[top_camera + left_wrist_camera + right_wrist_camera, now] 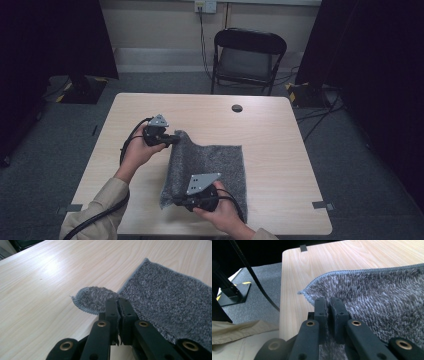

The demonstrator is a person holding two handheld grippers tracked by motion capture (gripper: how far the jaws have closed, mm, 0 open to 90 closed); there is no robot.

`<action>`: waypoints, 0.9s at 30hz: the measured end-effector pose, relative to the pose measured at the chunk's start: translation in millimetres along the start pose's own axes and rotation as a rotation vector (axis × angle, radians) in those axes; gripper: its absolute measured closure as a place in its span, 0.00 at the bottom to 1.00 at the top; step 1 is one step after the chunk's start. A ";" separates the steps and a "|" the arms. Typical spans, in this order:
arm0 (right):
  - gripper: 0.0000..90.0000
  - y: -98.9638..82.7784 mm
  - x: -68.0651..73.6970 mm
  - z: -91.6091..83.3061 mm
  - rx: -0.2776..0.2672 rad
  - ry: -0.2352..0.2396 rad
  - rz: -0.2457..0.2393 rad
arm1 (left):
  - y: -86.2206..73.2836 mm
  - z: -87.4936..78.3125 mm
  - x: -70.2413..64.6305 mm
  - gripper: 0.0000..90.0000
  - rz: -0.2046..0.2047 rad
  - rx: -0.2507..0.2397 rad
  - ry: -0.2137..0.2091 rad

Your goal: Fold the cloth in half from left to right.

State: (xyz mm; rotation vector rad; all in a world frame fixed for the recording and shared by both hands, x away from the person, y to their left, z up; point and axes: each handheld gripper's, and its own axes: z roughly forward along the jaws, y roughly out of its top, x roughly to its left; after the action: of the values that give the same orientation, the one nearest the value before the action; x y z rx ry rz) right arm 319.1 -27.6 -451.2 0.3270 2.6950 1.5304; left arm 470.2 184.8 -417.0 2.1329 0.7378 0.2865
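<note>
A grey fuzzy cloth (210,167) lies on the wooden table (270,130), its left side lifted off the surface. My left gripper (175,139) is shut on the cloth's far left corner; in the left gripper view the corner (93,298) curls out past the closed jaws (118,302). My right gripper (179,201) is shut on the near left corner; in the right gripper view the cloth's hemmed edge (317,281) sticks out beyond the closed jaws (329,302). The cloth's right part (170,297) rests flat.
A small round hole (237,108) sits near the table's far edge. A black folding chair (247,57) stands beyond the table. Black stand bases rest on the carpet at far left (82,90) and far right (307,92). Tape marks the front table corners (322,205).
</note>
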 end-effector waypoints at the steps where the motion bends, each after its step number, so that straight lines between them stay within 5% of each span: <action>1: 0.94 -0.9 -0.2 -0.3 0.003 0.002 0.002 | 0.0 1.4 -1.2 0.97 -0.005 -0.002 -0.005; 12: 0.94 -4.6 -1.6 -3.0 0.004 0.011 0.009 | 4.5 7.9 -5.8 0.97 0.000 -0.011 -0.031; 27: 0.94 9.6 0.7 10.6 0.000 0.046 -0.001 | -1.4 -21.6 6.0 0.97 -0.013 -0.009 -0.010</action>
State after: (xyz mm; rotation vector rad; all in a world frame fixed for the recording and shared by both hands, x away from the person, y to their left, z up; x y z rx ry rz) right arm 321.3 -13.8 -448.5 0.2945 2.7299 1.5564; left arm 465.0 203.0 -405.1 2.1191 0.7434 0.2707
